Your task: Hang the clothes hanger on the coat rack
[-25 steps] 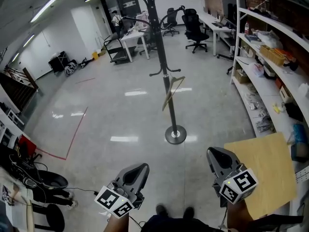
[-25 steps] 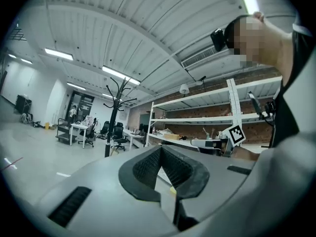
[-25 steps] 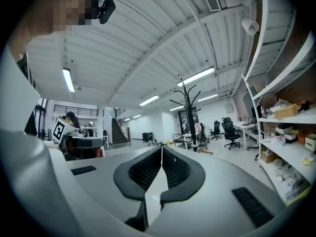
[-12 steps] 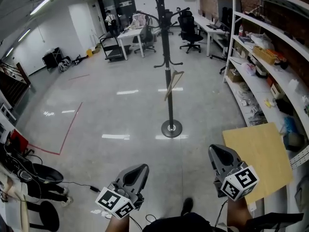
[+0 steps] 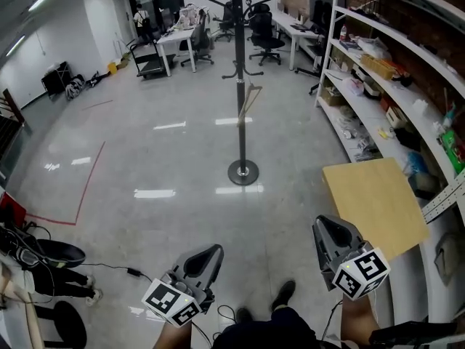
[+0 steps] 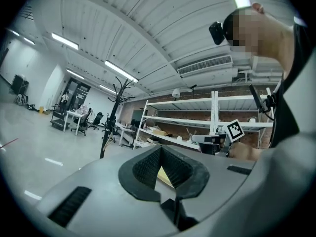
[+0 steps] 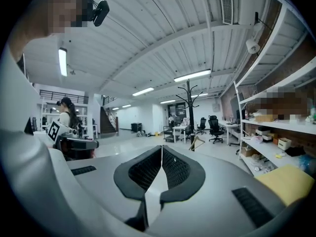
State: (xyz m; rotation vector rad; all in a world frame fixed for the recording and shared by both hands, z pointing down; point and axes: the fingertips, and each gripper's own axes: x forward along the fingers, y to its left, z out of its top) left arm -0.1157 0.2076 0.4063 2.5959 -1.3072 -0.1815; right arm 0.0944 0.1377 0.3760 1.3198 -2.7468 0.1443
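1. clothes hanger is seen hung from a lower hook of the coat rack, tilted just beside the pole.
2. left gripper and right gripper are held low, well apart from the hanger across the floor.
3. both pairs of jaws are pressed together, with nothing gripped between them.

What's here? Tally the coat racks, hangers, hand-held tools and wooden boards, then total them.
Coat rack: 1
Hanger: 1
Tools: 2, the left tool and the right tool
Wooden board: 1
Total: 5
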